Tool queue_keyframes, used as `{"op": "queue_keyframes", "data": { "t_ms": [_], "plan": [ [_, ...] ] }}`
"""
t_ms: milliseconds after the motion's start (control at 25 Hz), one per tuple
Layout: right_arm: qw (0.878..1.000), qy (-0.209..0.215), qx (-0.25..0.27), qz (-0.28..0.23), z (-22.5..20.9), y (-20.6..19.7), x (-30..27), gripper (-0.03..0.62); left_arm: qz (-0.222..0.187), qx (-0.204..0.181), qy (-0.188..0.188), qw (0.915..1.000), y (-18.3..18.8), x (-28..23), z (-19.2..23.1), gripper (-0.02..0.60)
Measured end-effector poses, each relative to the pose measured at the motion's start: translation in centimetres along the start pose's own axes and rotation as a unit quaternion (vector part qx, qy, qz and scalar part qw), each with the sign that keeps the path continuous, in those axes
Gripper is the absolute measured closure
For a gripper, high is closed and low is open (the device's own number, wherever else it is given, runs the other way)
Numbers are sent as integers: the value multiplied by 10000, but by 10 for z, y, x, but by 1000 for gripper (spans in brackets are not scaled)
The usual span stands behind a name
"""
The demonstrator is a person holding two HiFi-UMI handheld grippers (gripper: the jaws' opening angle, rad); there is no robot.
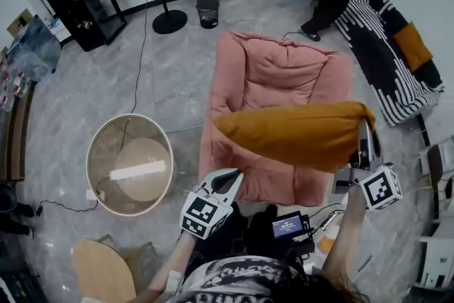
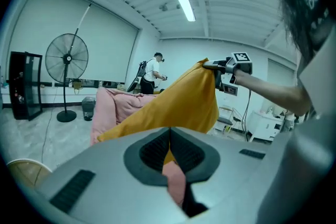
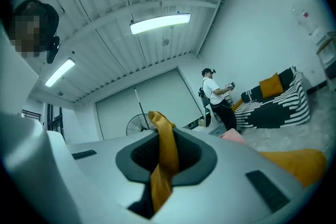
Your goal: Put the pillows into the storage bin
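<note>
Right gripper [image 1: 366, 131] clamped on 1 corner of the orange pillow [image 1: 298, 133]; the pillow hangs in the air above the pink beanbag [image 1: 277, 74]. Left gripper [image 1: 225, 181] jaws together, nothing between them. Round storage bin [image 1: 90, 160] on the floor, well apart to the left.

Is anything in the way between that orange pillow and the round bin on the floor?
Nothing visible. The orange pillow hangs from the right gripper over the pink seat; the open bin stands left of it in the head view, with only floor between.
</note>
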State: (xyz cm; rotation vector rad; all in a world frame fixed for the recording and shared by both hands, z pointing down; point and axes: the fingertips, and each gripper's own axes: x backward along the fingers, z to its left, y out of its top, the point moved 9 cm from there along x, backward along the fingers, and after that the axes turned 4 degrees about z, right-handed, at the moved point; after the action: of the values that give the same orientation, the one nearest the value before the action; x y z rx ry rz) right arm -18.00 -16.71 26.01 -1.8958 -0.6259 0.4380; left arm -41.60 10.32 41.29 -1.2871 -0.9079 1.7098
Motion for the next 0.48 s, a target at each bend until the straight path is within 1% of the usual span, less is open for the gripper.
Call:
{"op": "queue_keyframes", "data": {
  "t_ms": [80,160,240,360,480],
  "plan": [
    [9991,-184,279,-273,-3,24,25,562,-1,7,-220,9998,2,-12,-8,569],
    [9962,-472,515,-514,-8,46,51,562,34,-12,-492,9988,5,-27,-17,569],
    [9917,-724,769,-727,-14,68,78,562,93,-115,-795,9967,11,-42,-30,569],
    [9817,-1155,1112,-1026,-26,100,125,562,194,-374,-1223,9916,19,-63,-55,569],
    [9678,-1711,1317,-1298,-46,122,187,562,291,-626,-1616,9844,24,-85,-88,569]
  ]
}}
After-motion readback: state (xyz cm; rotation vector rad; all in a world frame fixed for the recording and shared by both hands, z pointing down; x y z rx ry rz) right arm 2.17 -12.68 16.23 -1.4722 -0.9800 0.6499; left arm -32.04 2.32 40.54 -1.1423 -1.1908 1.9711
